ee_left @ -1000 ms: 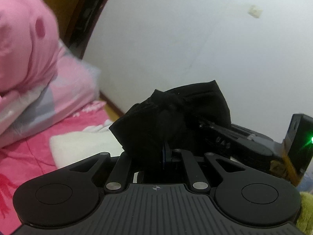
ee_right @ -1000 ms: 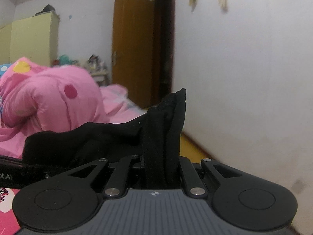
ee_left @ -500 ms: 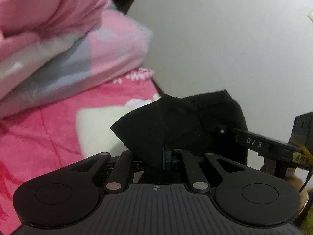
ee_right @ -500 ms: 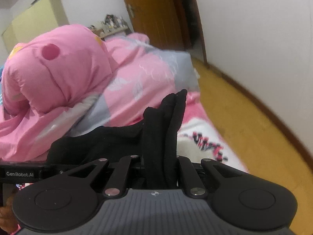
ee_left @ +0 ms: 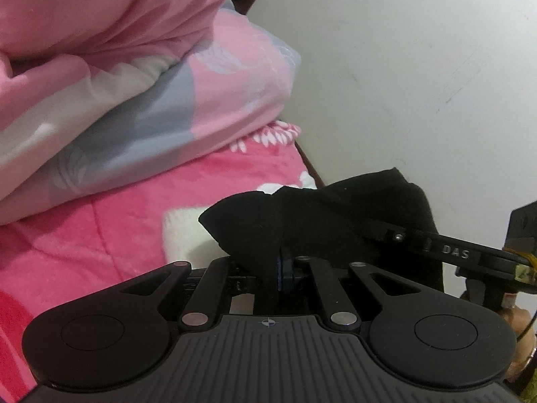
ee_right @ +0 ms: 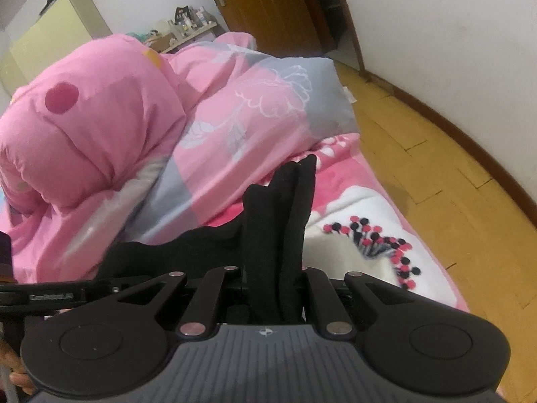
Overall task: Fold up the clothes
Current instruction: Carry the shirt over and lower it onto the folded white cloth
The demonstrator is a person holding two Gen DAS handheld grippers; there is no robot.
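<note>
Cloth, the black garment (ee_left: 335, 221), is pinched tight in both my left gripper (ee_left: 280, 265) and right gripper (ee_right: 275, 288), above the pink bedsheet (ee_left: 110, 228); I should lower both evenly, keeping edges taut.

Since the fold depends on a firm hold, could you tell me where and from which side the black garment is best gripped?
Grip the black garment at its bunched edge, coming from above along the fold. That is where both tools already hold it: the left hand-held gripper and the right hand-held gripper are each shut on gathered layers, with the cloth slung between them above the pink bedspread.
</note>
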